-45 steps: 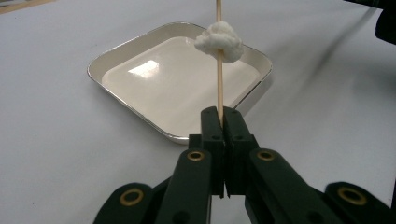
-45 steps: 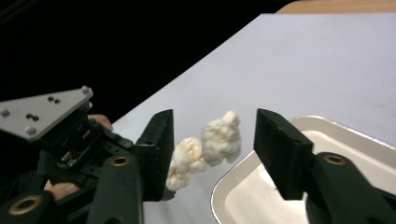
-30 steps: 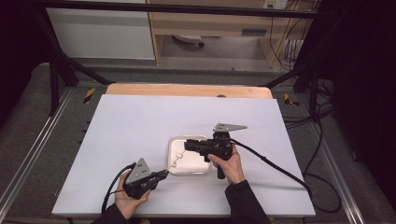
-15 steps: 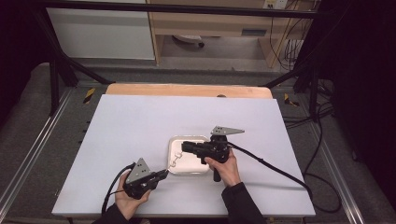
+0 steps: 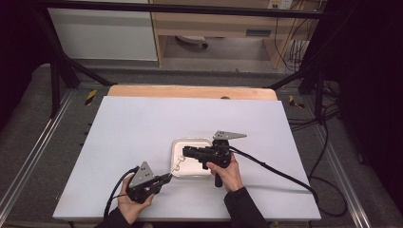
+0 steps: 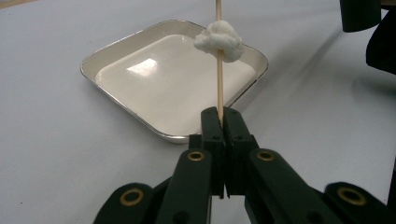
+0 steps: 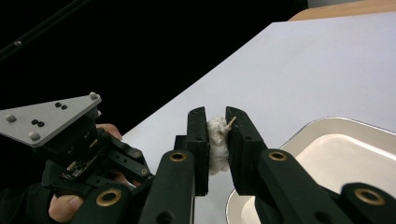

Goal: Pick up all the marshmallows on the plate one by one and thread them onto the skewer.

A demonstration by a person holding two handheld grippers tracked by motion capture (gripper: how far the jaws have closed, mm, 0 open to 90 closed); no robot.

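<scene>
My left gripper (image 5: pixel 167 176) (image 6: pixel 222 114) is shut on the lower end of a thin wooden skewer (image 6: pixel 219 84) near the table's front. The skewer slants up over the front left corner of a white metal tray (image 5: pixel 192 140) (image 6: pixel 116 46). A white soft lump (image 6: pixel 219 39) (image 5: pixel 177 166) is threaded partway along it. My right gripper (image 5: pixel 184 152) (image 7: pixel 216 116) reaches leftward over the tray and is shut on a second white lump (image 7: pixel 215 144), from which the skewer's tip (image 7: pixel 231 122) pokes out.
The tray holds nothing and sits at the middle front of a white table (image 5: pixel 142 123). A wooden strip (image 5: pixel 190 91) runs along the far edge. Each gripper trails a black cable (image 5: pixel 280 172) toward the front. Dark metal frame rails (image 5: pixel 28 156) flank the table.
My right gripper has shifted a little to the left over the tray, toward the skewer's upper end. The left gripper and skewer have stayed put.
</scene>
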